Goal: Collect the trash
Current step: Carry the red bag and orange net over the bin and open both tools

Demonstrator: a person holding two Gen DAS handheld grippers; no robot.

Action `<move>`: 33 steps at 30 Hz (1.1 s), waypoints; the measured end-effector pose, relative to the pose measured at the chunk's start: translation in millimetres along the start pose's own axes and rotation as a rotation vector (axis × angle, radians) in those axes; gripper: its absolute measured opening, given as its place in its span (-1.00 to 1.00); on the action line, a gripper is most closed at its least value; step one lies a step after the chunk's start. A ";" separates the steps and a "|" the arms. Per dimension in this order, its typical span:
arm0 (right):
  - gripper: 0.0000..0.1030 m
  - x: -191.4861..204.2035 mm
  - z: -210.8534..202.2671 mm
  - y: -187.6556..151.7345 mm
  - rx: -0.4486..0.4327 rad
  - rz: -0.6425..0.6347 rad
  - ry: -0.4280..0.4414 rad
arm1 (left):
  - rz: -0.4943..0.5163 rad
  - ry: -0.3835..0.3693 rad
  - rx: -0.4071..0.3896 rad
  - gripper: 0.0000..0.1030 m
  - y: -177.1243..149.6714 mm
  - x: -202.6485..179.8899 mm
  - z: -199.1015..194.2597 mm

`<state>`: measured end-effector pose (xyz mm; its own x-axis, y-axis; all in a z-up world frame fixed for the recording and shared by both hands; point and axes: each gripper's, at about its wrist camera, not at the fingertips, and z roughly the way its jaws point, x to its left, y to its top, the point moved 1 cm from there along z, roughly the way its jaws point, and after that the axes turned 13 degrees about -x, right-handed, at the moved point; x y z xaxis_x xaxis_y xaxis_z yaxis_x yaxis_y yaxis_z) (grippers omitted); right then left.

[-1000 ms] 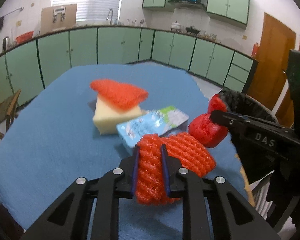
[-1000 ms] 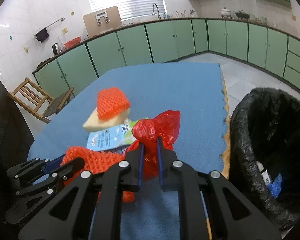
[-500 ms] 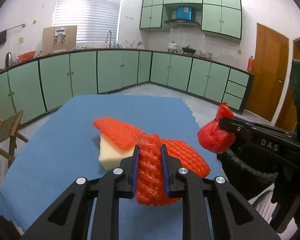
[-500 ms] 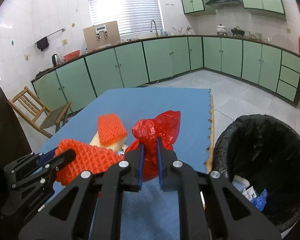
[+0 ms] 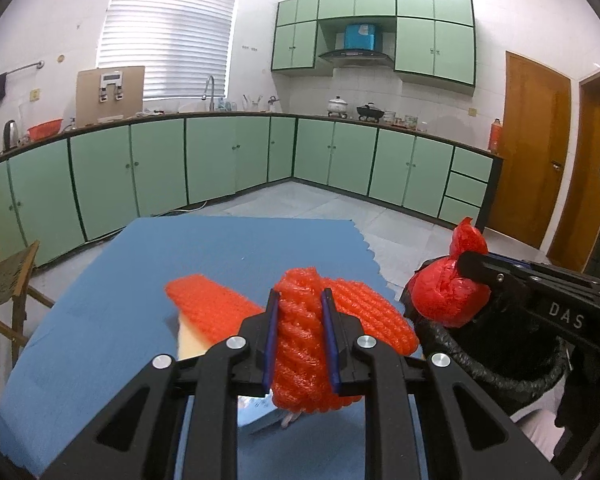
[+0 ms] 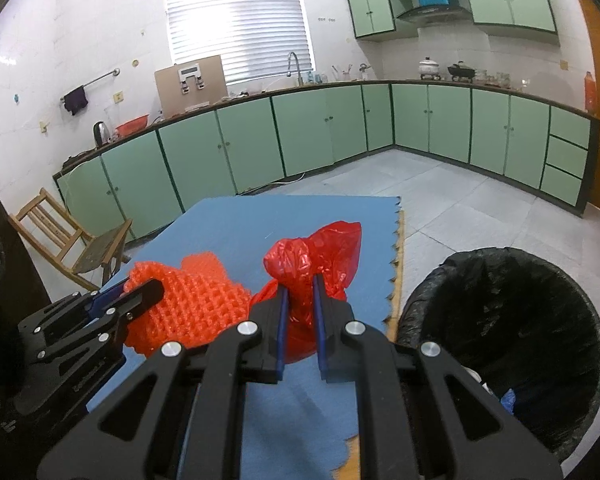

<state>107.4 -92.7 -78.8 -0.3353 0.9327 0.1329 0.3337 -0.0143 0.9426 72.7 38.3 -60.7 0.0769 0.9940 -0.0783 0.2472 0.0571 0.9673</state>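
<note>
The black-lined trash bin [image 6: 500,320] stands on the floor just off the right edge of the blue desk [image 6: 260,220]; at its bottom lie a few scraps, one blue and one whitish, too small to name. The left hand-held gripper [image 5: 300,332] is clenched on an orange foam fruit net [image 5: 300,360], held above the desk near its near-right corner; the net's long axis runs across the jaws toward the bin. The right hand-held gripper [image 6: 300,316] grips a crumpled red plastic bag [image 6: 320,256] by its bunched neck, the loose end pointing up and away, over the desk's right edge beside the bin. Another orange foam net [image 5: 208,308] lies on a cream foam block [image 5: 190,340] on the desk.
</note>
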 end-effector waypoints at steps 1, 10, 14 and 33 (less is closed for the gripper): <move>-0.80 -2.4 -0.3 1.1 -0.002 0.001 -0.005 | 0.000 -0.006 -0.003 -0.62 3.2 -3.0 4.5; -0.80 -45.9 -4.0 15.5 -0.025 0.029 -0.096 | 0.019 -0.083 -0.019 -0.62 26.5 -37.6 43.7; -0.80 -75.0 -7.6 13.0 -0.026 0.049 -0.157 | 0.032 -0.131 -0.009 -0.62 28.0 -60.0 63.7; -0.79 -209.3 -12.7 -32.6 0.057 0.148 -0.421 | 0.107 -0.326 0.113 -0.61 -4.3 -187.4 153.6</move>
<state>155.6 -292.1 -133.4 0.1033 0.9877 0.1174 0.4033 -0.1495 0.9028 205.5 -162.6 -87.3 0.4075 0.9106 -0.0687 0.3254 -0.0745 0.9427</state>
